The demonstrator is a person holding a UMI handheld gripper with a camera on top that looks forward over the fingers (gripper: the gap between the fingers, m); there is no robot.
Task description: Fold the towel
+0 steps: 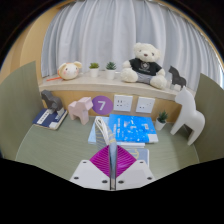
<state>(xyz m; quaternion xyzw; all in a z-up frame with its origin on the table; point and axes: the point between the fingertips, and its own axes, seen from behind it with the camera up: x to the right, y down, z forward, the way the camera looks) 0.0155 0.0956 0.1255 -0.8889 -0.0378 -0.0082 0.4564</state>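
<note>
A blue towel [132,128] with a white print lies on the green table [60,145] just ahead of my fingers. A thin pale fold of the towel [106,140] rises from its near left edge and runs down between my purple pads [97,160]. My gripper [110,168] is shut on this fold, with the pads pressed together and no gap between them. The part of the towel inside the pads is hidden.
A white animal figure [188,118] stands right of the towel, with a small plant [162,118] behind it. A pink figure [81,111], a purple round sign [100,104] and a book [46,118] stand to the left. A shelf [110,85] at the back holds a teddy bear [146,64].
</note>
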